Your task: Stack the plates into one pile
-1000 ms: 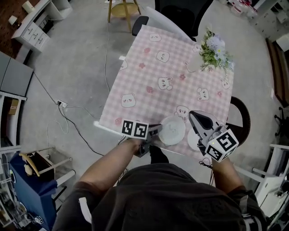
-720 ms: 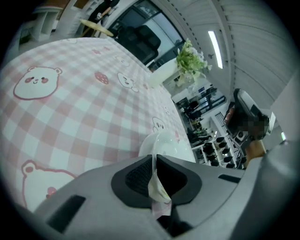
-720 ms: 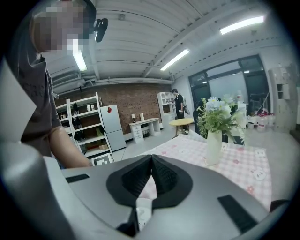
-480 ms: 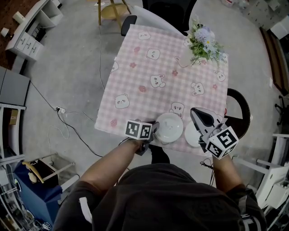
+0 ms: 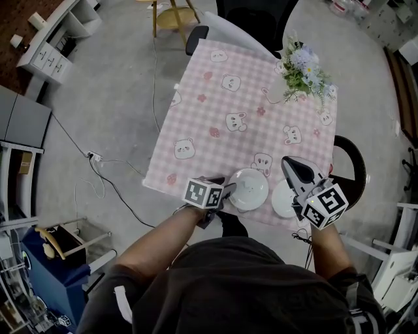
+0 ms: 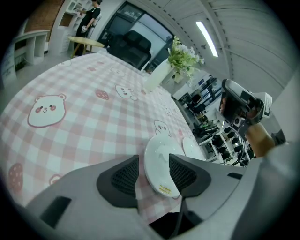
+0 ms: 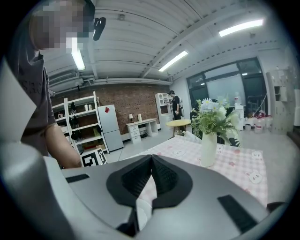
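Observation:
A white plate (image 5: 248,189) lies on the pink checked cloth (image 5: 222,98) near the table's front edge. A second white plate (image 5: 283,199) lies just right of it, not touching that I can tell. My left gripper (image 5: 227,191) is at the first plate's near rim; its jaws are opening, with the plate (image 6: 159,164) between the pads and a gap beside it. The second plate (image 6: 190,147) shows beyond. My right gripper (image 5: 288,163) hovers above the second plate with its jaws shut and empty (image 7: 151,157); a strip of white plate (image 7: 143,211) shows beneath them.
A vase of flowers (image 5: 304,68) stands at the table's far right corner, also ahead of the right gripper (image 7: 208,147). A dark chair (image 5: 349,169) stands against the table's right side, a black office chair (image 5: 255,16) at the far end. Cables lie on the floor at the left.
The left jaws have gone from shut on the plate's rim to wide apart. The plate stays near the front edge. The right gripper has barely shifted.

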Available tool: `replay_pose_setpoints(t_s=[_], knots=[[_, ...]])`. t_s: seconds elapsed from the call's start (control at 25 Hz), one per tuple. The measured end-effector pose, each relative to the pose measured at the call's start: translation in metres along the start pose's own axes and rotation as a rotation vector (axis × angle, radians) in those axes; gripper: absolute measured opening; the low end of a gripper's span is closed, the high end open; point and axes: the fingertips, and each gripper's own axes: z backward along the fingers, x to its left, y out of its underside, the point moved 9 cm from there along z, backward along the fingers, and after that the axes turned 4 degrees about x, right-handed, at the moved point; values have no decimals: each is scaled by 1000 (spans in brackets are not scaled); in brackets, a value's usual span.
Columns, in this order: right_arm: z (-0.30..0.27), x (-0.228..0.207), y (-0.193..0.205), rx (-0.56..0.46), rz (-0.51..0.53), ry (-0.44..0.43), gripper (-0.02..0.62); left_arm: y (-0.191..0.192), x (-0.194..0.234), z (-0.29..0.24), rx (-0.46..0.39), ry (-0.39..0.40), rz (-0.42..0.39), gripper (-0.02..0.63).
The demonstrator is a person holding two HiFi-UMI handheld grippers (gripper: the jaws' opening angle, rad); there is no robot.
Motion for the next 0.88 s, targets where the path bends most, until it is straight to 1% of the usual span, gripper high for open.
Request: replay_pose_setpoints(t_s=[0.16,0.28,0.36,0.44,0.52,0.6,0.68,0.88], knots=[[-6,-8,-5,4,10,-20,-6,-6,-1,7,-67,18,-1,187],[-14,-15,-9,8,14,-44,-6,-10,-1,14,-105,7,-16,165],[-20,-19,-14,11,20,-66,-6,-13,-2,23,-141,-5,-39,101],[-26,-21,-21,12,30,-95,-6,-16,-4,35,-199,-13,-54,36],[-34,-22,-28,12,39,-127,-6,-18,-7,48,-258,-29,-71,8],[-45,-22,-35,10,45,-159,-6,-18,-9,59,-304,-53,-84,6],[-59,-19,-43,10,64,-199,-6,-17,-10,72,-343,-76,-82,6],[-72,7,-60,4,143,-291,-6,0,-21,110,-443,-137,-57,6]])
